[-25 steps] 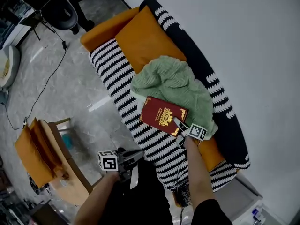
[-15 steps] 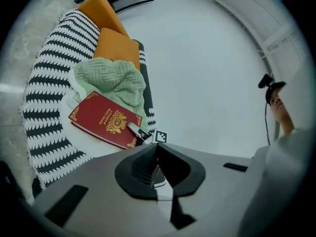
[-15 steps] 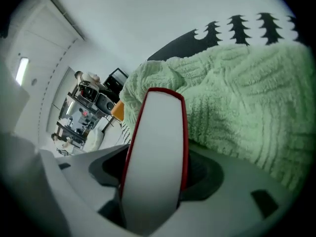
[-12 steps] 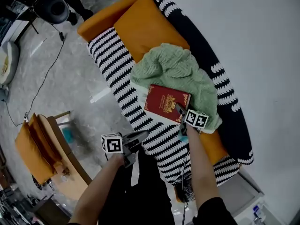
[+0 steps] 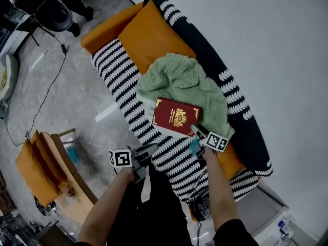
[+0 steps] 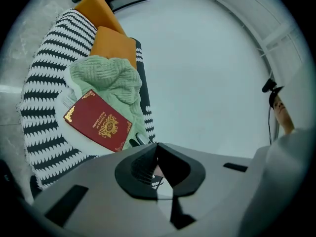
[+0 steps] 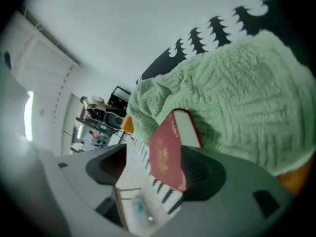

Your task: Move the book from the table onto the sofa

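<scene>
The red book with a gold crest lies flat on the striped sofa, partly on a green knitted blanket. My right gripper is at the book's near right corner and its jaws are opening. In the right gripper view the book stands between the jaws, next to the right one, with the left jaw well apart from it. My left gripper is shut on nothing and hovers over the sofa's front edge. From the left gripper view the book shows ahead on the seat.
An orange cushion leans on the sofa's back beyond the blanket, and another lies by my right arm. A white wall runs behind the sofa. On the floor to the left stand an orange chair, an office chair and a cable.
The right gripper's jaws have spread apart at the book's corner. The book stays lying on the sofa. The left gripper has drifted a little toward the sofa.
</scene>
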Motion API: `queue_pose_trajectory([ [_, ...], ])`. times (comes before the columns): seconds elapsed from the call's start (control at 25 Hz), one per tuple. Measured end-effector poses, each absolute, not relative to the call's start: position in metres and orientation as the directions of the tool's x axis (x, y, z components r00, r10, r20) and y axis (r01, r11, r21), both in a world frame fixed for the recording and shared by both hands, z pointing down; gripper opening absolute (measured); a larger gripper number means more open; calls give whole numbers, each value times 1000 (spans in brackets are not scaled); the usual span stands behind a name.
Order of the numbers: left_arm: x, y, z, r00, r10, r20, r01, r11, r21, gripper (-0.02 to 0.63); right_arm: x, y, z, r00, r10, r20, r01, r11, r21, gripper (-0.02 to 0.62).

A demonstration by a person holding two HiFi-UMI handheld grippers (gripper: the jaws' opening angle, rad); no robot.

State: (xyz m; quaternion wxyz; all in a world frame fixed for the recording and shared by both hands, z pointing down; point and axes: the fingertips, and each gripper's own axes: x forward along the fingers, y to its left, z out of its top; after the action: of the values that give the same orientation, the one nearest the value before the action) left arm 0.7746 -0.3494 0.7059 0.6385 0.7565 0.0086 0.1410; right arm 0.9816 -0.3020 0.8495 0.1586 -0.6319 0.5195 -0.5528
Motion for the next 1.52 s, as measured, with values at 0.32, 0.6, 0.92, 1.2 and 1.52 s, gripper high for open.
queue_pose_trajectory([
  [0.32,763,-334,675,954,216,210,-169,-192,967,11,891,-299,744,-353,-925,143,-230,-62,-971,68],
  [0.6,747,-321,640,966,177,188,-150,-210,966,11,859,-277,665,-335,-942,-22,-151,77,-986,8],
  [0.92,724,-301,602,967,217,137,-79,-256,963,11,821,-246,623,-412,-911,5,-269,117,-956,8],
  [1.2,703,-297,584,973,209,100,-42,-266,963,11,794,-231,596,-453,-889,66,-410,142,-901,8],
  [1.52,701,-301,585,969,223,106,-39,-287,957,11,798,-228,595,-485,-839,248,-629,137,-766,8],
])
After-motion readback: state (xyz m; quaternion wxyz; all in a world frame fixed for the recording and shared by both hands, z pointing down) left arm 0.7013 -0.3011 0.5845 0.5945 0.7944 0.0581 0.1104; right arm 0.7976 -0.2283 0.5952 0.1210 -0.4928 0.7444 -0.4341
